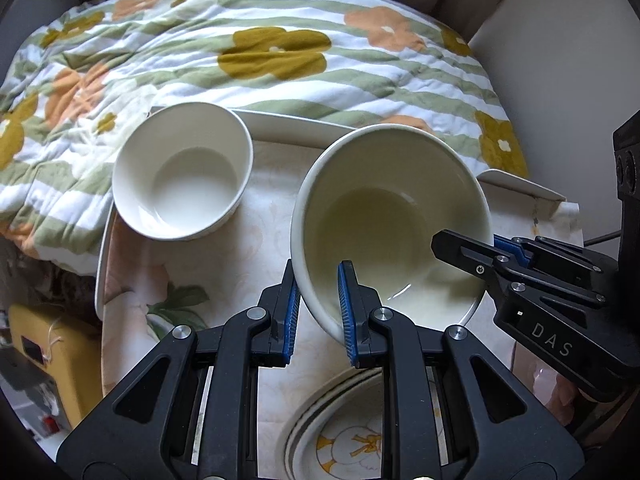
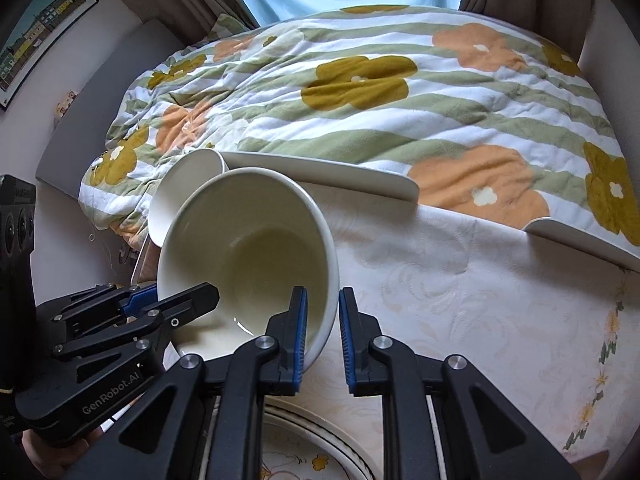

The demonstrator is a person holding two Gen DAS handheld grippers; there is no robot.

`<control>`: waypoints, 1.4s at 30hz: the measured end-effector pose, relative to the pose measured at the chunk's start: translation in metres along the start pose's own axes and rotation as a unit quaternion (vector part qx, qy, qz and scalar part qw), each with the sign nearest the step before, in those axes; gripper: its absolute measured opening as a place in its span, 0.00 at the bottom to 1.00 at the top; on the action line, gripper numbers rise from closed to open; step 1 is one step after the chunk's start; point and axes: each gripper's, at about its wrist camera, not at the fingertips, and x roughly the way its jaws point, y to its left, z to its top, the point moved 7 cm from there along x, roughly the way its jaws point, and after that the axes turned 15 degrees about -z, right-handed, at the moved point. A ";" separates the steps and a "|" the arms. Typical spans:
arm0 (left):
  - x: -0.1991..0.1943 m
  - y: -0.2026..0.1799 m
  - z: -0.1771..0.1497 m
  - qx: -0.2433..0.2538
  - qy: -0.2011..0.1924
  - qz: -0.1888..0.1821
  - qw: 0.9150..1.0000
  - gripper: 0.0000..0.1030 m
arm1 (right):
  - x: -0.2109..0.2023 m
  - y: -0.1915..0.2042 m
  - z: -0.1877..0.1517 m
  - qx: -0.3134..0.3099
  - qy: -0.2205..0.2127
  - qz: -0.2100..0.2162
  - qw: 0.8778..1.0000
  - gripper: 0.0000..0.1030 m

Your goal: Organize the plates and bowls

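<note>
A large cream bowl (image 1: pixel 392 216) is held tilted above the tray, its rim caught on two sides. My left gripper (image 1: pixel 318 312) is shut on its near-left rim. My right gripper (image 2: pixel 323 334) straddles its right rim (image 2: pixel 248 248); the inner pad touches the wall, the outer pad stands slightly off. The right gripper shows in the left wrist view (image 1: pixel 484 256), the left gripper in the right wrist view (image 2: pixel 172 300). A smaller white bowl (image 1: pixel 182 176) stands at the tray's far left, also seen behind the big bowl (image 2: pixel 188 184). Stacked plates (image 1: pixel 340 432) with a flower print lie below.
The white tray (image 2: pixel 320 172) with a cream floral cloth (image 2: pixel 460 300) rests on a bed with a striped flower quilt (image 1: pixel 260 52). The plate stack also shows at the bottom (image 2: pixel 304 448). A yellow box (image 1: pixel 36 340) sits low left.
</note>
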 end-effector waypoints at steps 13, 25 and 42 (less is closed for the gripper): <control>-0.013 -0.145 -0.042 0.062 -0.024 -0.010 0.998 0.16 | -0.094 -0.101 -0.063 0.042 -0.060 -0.004 0.997 0.14; 0.052 -0.274 -0.113 0.087 0.037 -0.065 0.993 0.16 | -0.123 -0.212 -0.152 0.077 -0.037 -0.047 0.995 0.14; 0.123 -0.282 -0.149 0.155 0.162 -0.036 0.974 0.16 | -0.073 -0.245 -0.220 0.186 0.050 -0.036 0.981 0.14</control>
